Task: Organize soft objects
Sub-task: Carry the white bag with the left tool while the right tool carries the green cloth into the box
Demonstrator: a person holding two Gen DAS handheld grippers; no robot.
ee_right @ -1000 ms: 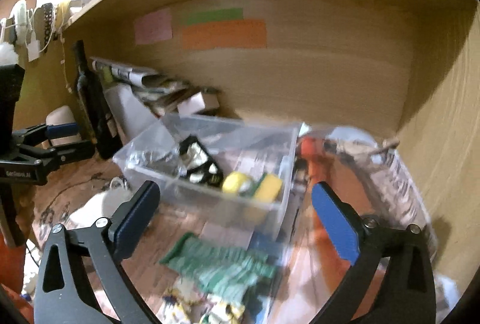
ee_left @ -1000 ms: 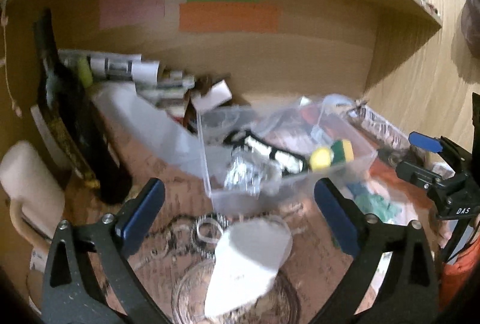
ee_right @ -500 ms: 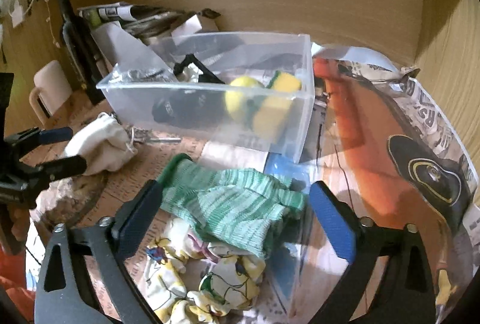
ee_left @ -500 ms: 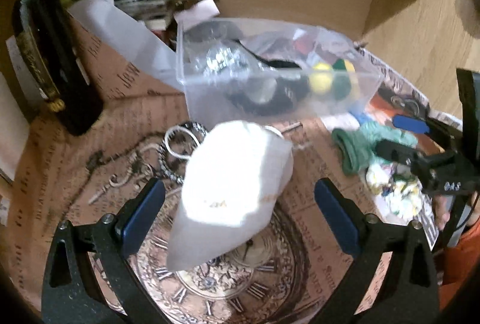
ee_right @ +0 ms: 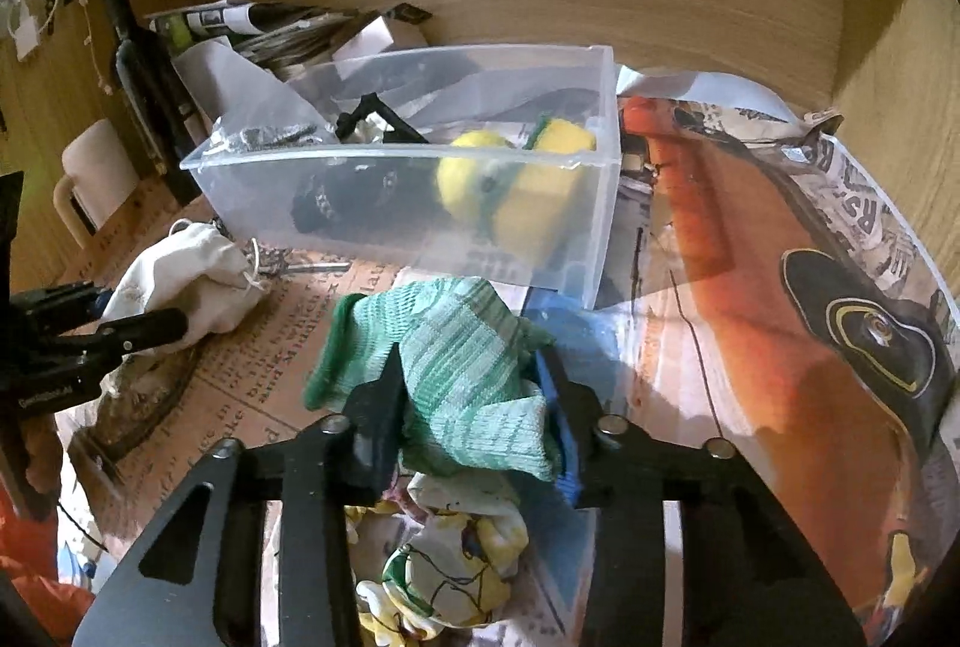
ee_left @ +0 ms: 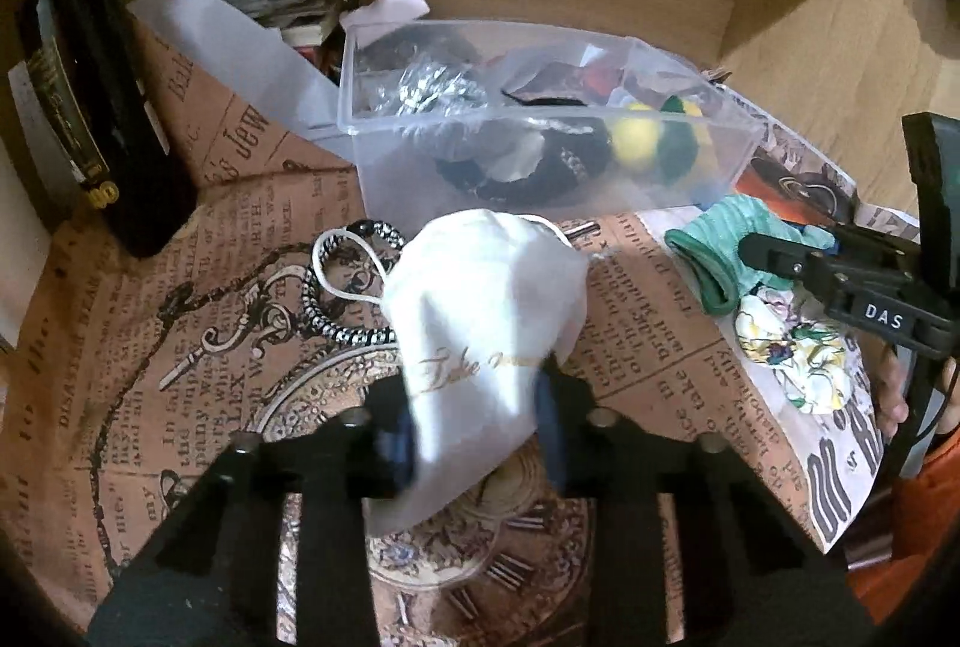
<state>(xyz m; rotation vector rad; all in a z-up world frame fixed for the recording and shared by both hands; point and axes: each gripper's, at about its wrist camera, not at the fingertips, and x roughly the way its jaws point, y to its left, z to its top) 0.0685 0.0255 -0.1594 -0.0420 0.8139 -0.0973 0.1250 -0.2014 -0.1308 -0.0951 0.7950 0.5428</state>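
The left hand-held gripper (ee_left: 477, 428) squeezes the white pouch (ee_left: 486, 329) and the right hand-held gripper (ee_right: 474, 425) squeezes the green cloth (ee_right: 444, 365), both on the table (ee_left: 180, 347) beside the clear box (ee_right: 420, 185), probably to drop them in.

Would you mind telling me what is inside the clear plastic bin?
The clear bin holds a yellow ball, a yellow-green sponge, crinkled foil and dark banded items; what lies beneath them is hidden.

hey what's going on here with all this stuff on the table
A person is tidying soft things with two handheld grippers. The left gripper is shut on a white cloth pouch, and the right gripper is shut on a green knitted glove. A clear plastic bin just behind them already holds yellow sponges. A floral cloth remains on the table.
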